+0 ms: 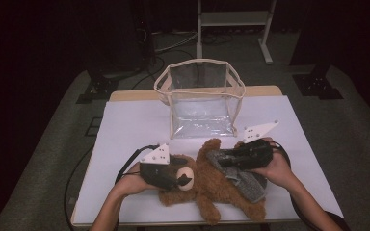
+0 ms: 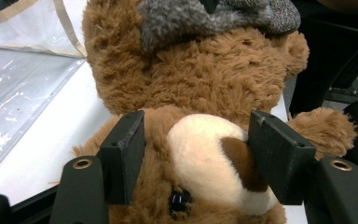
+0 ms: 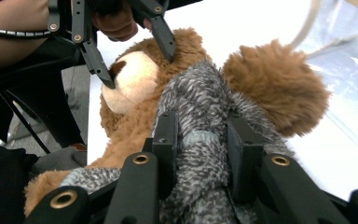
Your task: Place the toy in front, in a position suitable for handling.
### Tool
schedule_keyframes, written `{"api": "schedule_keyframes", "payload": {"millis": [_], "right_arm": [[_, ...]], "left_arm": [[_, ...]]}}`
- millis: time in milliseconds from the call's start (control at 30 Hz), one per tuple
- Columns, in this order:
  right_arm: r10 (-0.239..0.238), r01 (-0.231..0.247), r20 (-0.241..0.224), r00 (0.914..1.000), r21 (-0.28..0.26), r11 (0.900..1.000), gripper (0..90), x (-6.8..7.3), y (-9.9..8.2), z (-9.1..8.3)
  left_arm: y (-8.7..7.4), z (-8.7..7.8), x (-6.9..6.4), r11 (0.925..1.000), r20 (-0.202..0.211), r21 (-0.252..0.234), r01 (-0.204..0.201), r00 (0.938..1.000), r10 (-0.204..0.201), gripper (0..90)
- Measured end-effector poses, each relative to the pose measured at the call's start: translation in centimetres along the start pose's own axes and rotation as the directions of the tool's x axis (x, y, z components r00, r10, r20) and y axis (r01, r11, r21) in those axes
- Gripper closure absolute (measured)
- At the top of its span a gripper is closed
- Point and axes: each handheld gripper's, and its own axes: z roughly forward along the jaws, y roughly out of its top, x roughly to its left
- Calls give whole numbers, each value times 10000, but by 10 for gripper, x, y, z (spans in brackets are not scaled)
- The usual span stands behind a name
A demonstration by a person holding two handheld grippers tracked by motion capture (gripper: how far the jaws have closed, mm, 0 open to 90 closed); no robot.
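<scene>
Teddy bear [image 1: 207,185] — laid near the worktop's [image 1: 125,125] front edge, open white surface left and behind. Head clasped by the left gripper [image 1: 185,179]; grey knit garment [image 1: 243,180] pinched by the right gripper [image 1: 221,161]. Clear bag [image 1: 200,98] stood just behind — open-topped.

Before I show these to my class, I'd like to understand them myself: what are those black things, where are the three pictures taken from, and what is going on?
A person at a white table holds hand tools, each with two black jaws. One picture looks down from above; the other two come from cameras riding on each tool. A brown teddy bear lies on the table, with a clear plastic bag standing behind it. The left tongs close around the bear's cream muzzle. The right tongs pinch the grey knitted garment on the bear.
</scene>
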Motion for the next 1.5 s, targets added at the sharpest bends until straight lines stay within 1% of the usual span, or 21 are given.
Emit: {"api": "schedule_keyframes", "payload": {"millis": [67,167,200,233,300,333,467,600,700,800,933,1000,1067,1133,1200,1233,1300,1400,1433,1467,1500], "right_arm": [[90,-89,71,9999,-31,10000,679,-2,-3,-3],[311,-311,349,9989,-13,9995,679,-6,-12,-14],[415,-416,433,9982,8,9991,679,-8,-16,-18],[566,-575,689,9960,106,9983,679,-11,-22,-26],[637,-645,747,9952,89,9979,679,-12,-24,-29],[804,-811,871,9929,42,9967,679,-14,-28,-35],[788,-790,904,9928,-21,9969,679,-15,-26,-35],[605,-604,837,9946,-32,9982,677,-16,-18,-29],[645,-650,846,9943,28,9979,677,-19,-18,-26],[876,-880,825,9927,10,9961,677,-23,-25,-29],[1238,-1235,1010,9872,-91,9923,677,-28,-37,-37],[1347,-1340,1065,9851,-136,9909,677,-29,-39,-41],[1346,-1336,1063,9852,-171,9909,677,-28,-36,-42],[1169,-1154,1009,9880,-209,9931,677,-25,-30,-41],[832,-809,753,9937,-328,9962,678,-21,-15,-34],[832,-809,753,9937,-328,9962,678,-21,-15,-34],[545,-527,560,9969,-339,9980,678,-17,-4,-25],[156,-151,371,9992,-135,9998,677,-14,13,-10],[-5,5,206,9998,16,10000,677,-14,23,1],[-5,5,206,9998,16,10000,677,-14,23,1],[-94,93,138,9999,42,9999,677,-15,27,7]], "left_arm": [[0,0,0,10000,-12,9,-26,10000,26,372],[0,1,0,10000,-17,2,0,10000,0,371],[0,1,0,10000,-23,5,3,10000,-3,371],[0,1,0,10000,-27,8,12,10000,-12,370],[0,2,0,10000,-25,5,-12,10000,12,369],[0,2,0,10000,-10,15,-32,10000,32,365],[1,4,-1,9999,17,98,-131,9999,130,361],[1,4,-3,9996,-33,174,-228,9997,229,360],[1,4,-3,9997,-31,148,-216,9998,217,360],[1,4,-3,9996,-47,138,-236,9997,236,360],[2,4,-3,9994,-78,182,-293,9995,294,363],[2,4,-3,9994,-85,188,-305,9995,307,363],[2,4,-3,9993,-91,198,-310,9995,312,363],[2,5,-3,9993,-99,193,-318,9994,320,363],[2,5,-3,9994,-109,164,-296,9995,298,363],[3,5,-3,9994,-111,178,-309,9995,311,363],[3,6,-3,9993,-103,208,-325,9994,327,363],[3,6,-3,9989,-110,254,-400,9991,403,364],[3,6,-4,9988,-117,264,-405,9991,409,364],[3,6,-4,9988,-117,264,-405,9991,409,363],[3,6,-4,9988,-121,262,-421,9990,424,363]]}}
